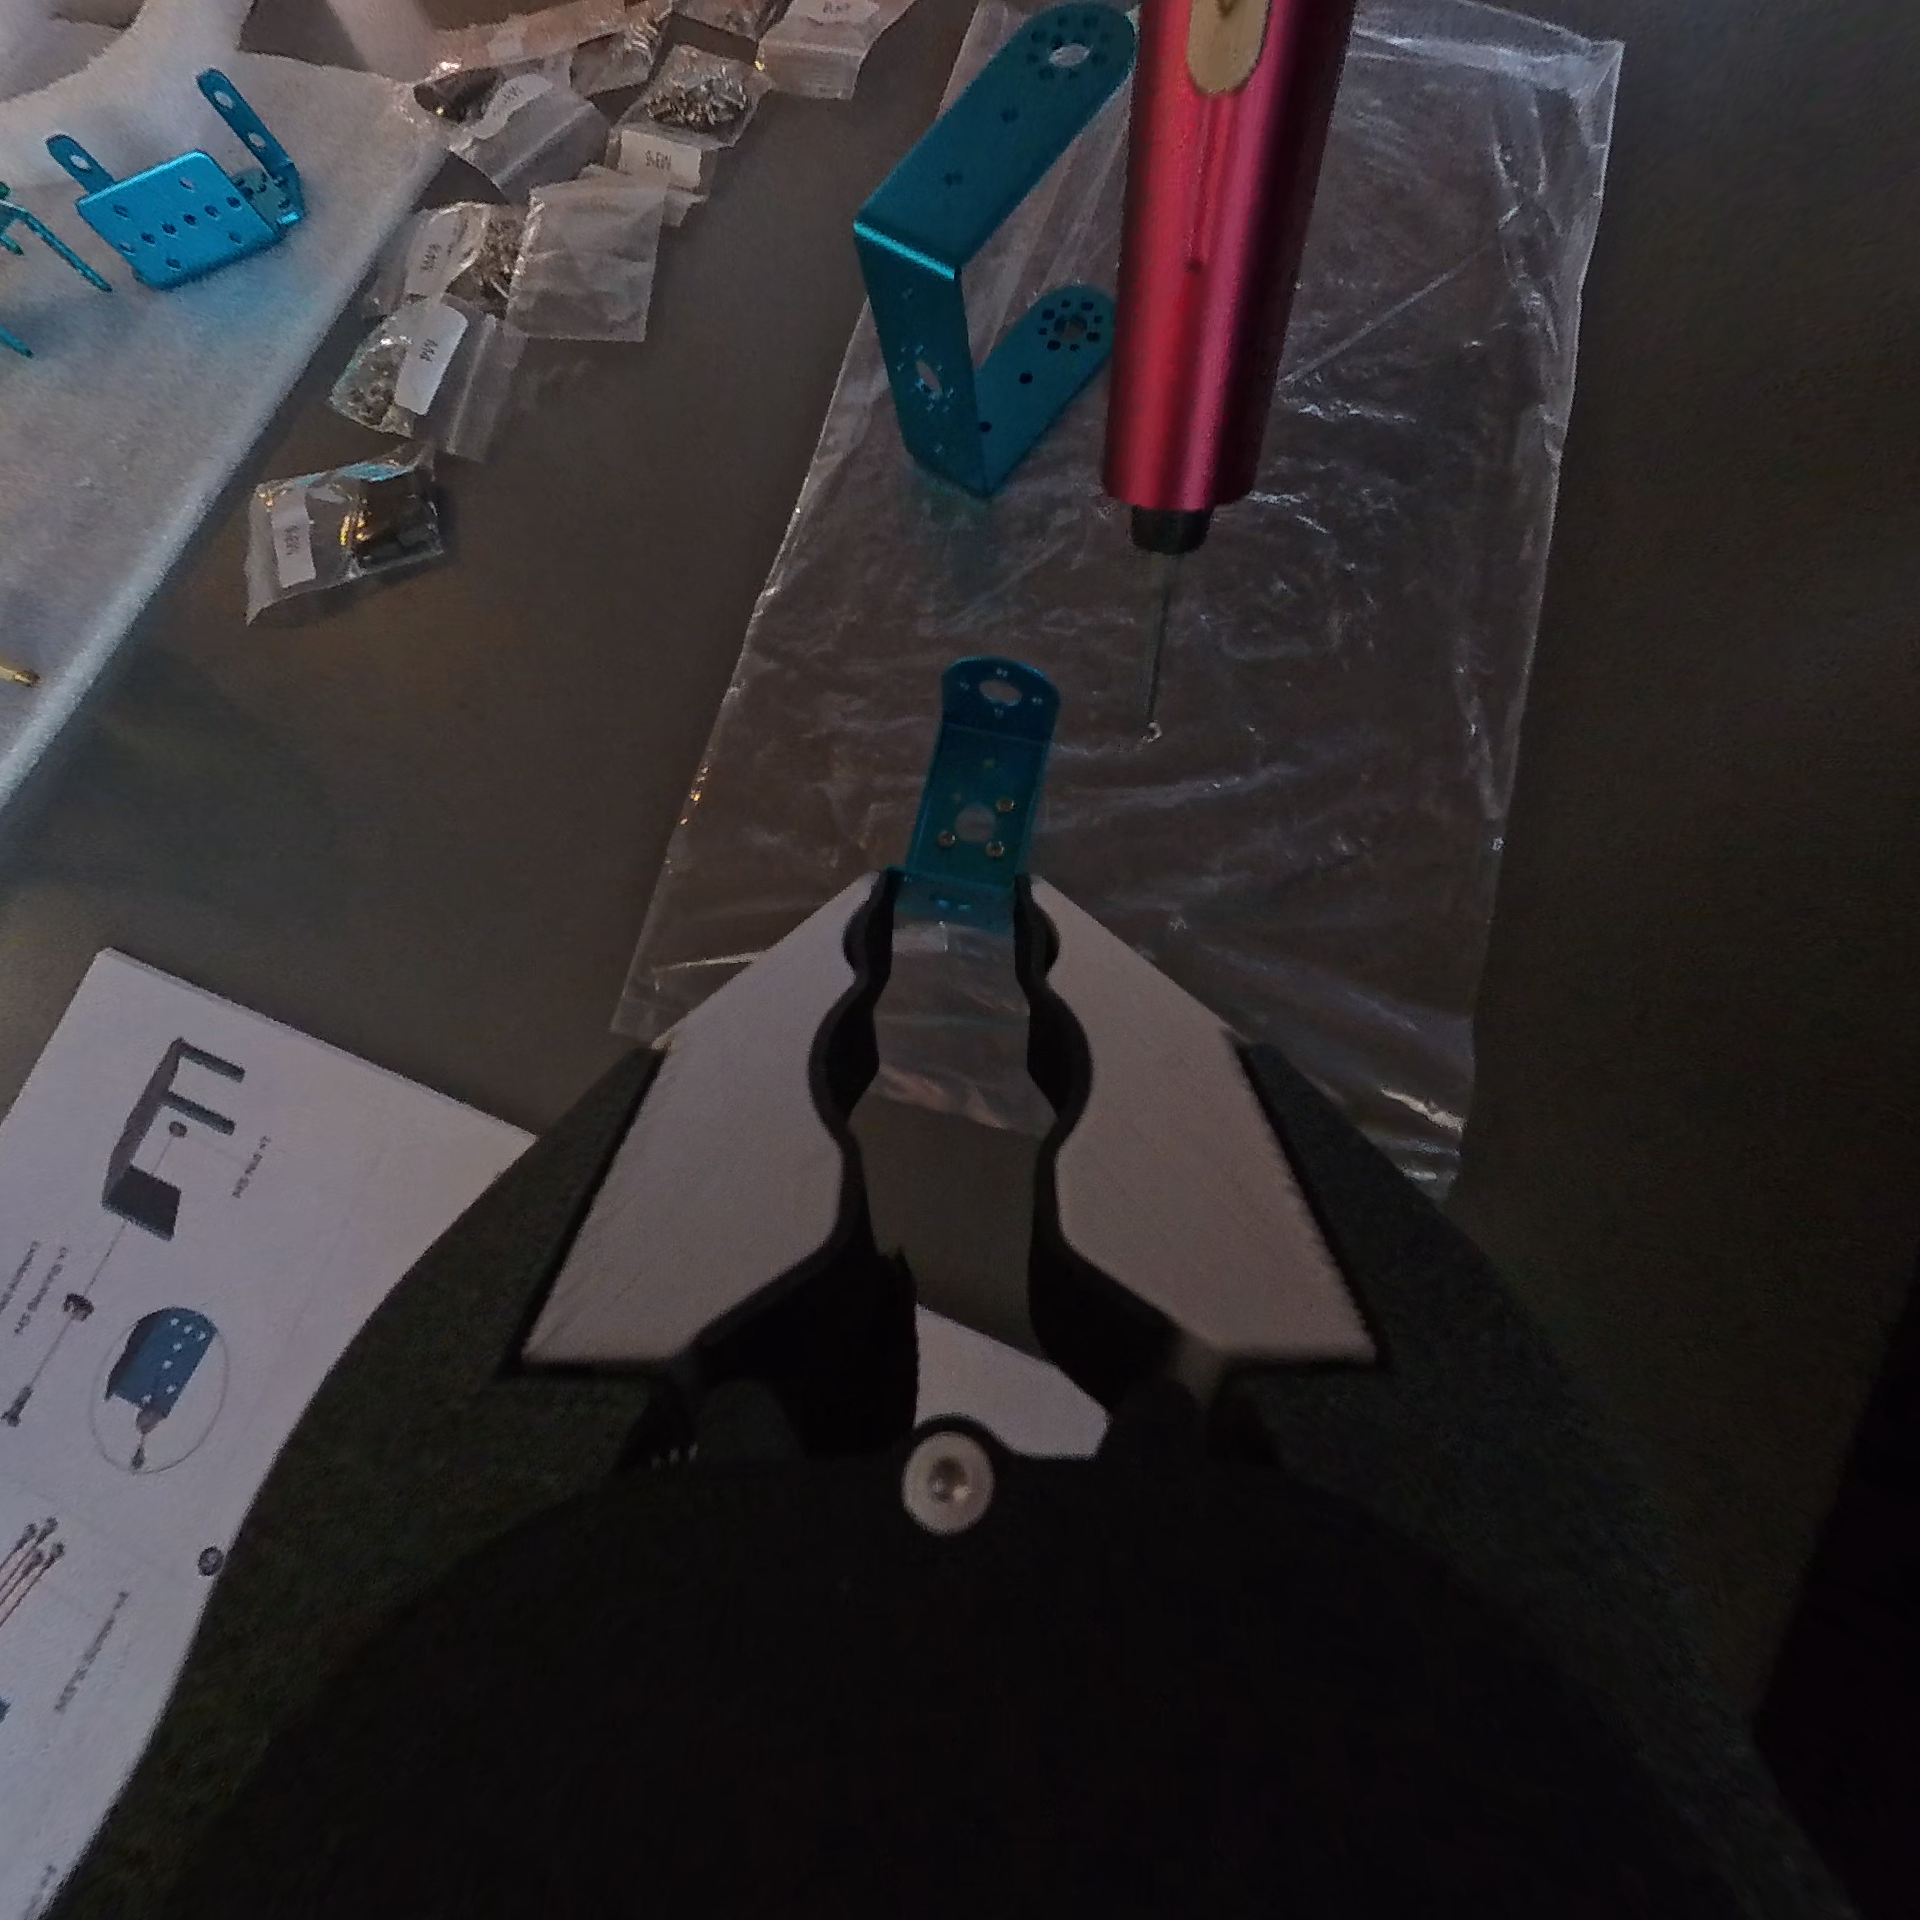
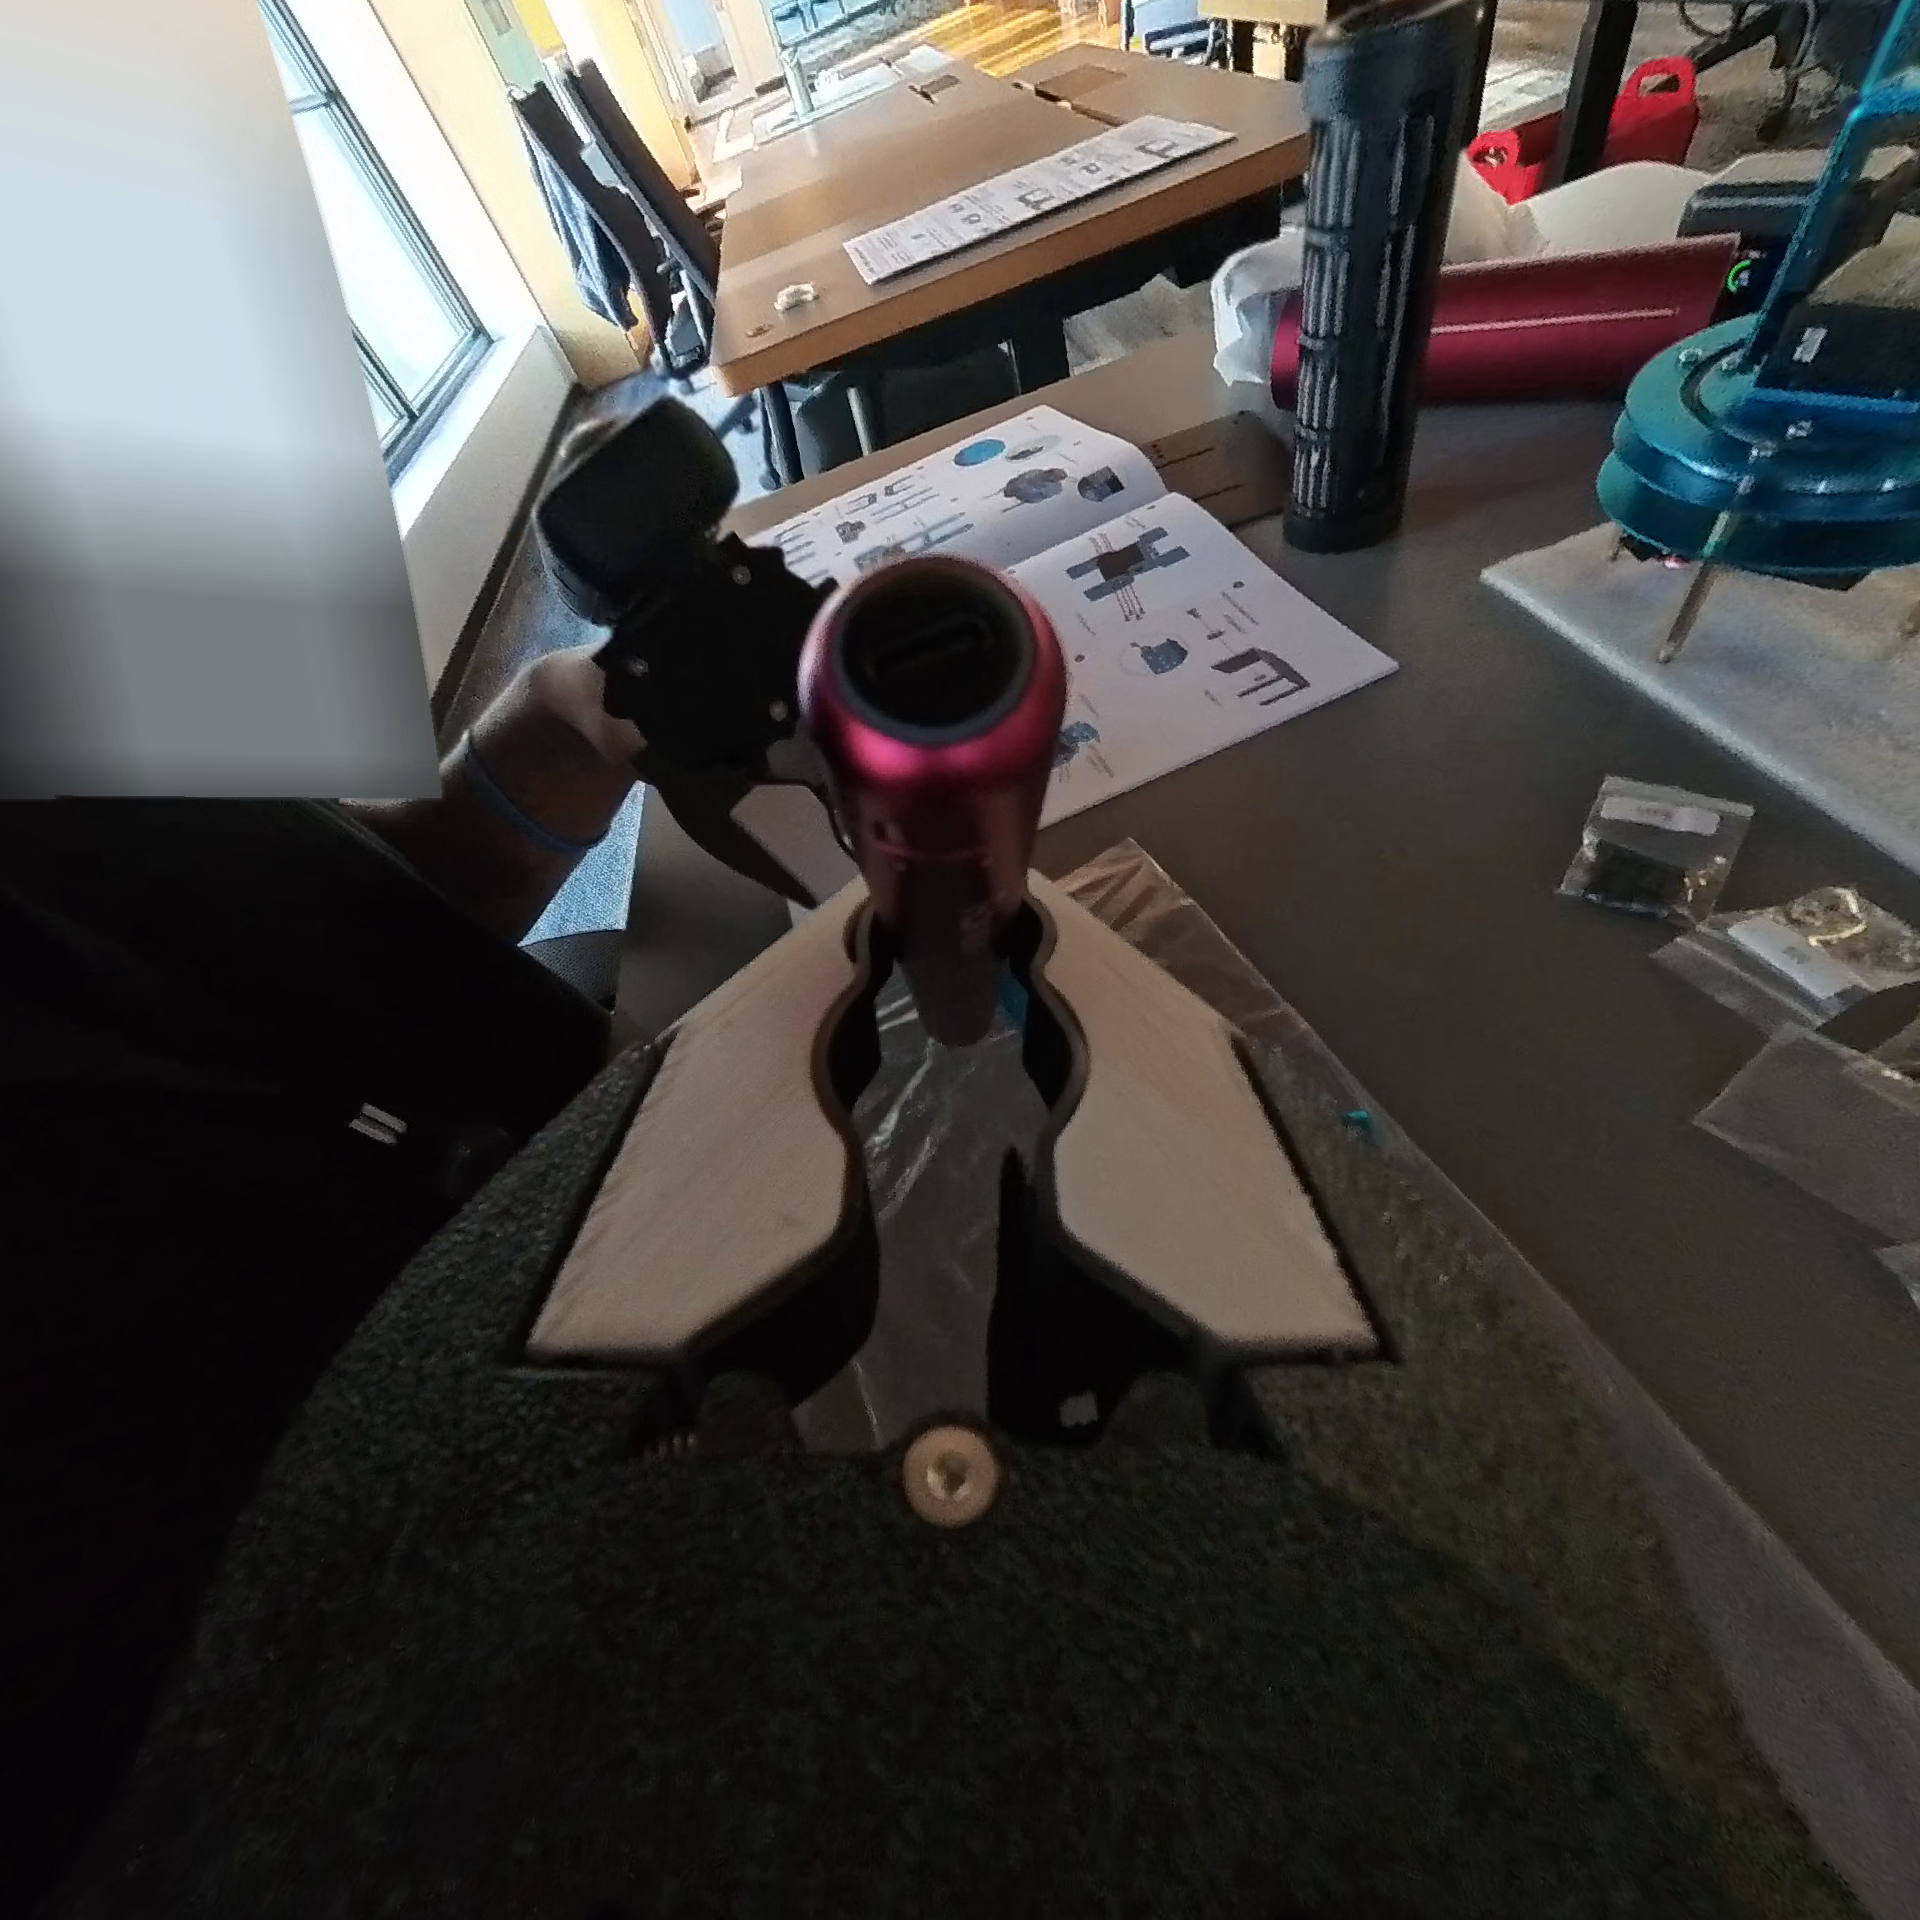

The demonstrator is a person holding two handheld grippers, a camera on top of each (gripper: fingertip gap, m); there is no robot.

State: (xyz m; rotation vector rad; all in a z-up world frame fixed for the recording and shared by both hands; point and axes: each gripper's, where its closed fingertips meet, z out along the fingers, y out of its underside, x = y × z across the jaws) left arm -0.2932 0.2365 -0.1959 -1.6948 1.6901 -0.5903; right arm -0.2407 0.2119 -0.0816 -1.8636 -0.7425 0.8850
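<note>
My left gripper [image 1: 956,894] is shut on a small blue metal bracket [image 1: 982,790] that stands up from its tips over a clear plastic bag [image 1: 1299,779]. A red electric screwdriver [image 1: 1216,270] hangs upright to the right, its thin bit [image 1: 1161,644] touching a small screw on the bag. A larger blue U-shaped bracket [image 1: 966,301] lies behind. My right gripper [image 2: 951,935] is shut on the red screwdriver [image 2: 935,748], held upright with its rear end toward the camera. The left gripper [image 2: 707,665], held by a hand, shows beyond it.
Small bags of screws [image 1: 499,270] and a white foam sheet with blue brackets [image 1: 187,208] lie at the left. An instruction sheet [image 1: 156,1299] is near left. In the right view: an open manual [image 2: 1143,623], a black cylinder [image 2: 1361,312], a blue assembly [image 2: 1766,395]. My right fingertips sit around 12 centimetres from my left ones.
</note>
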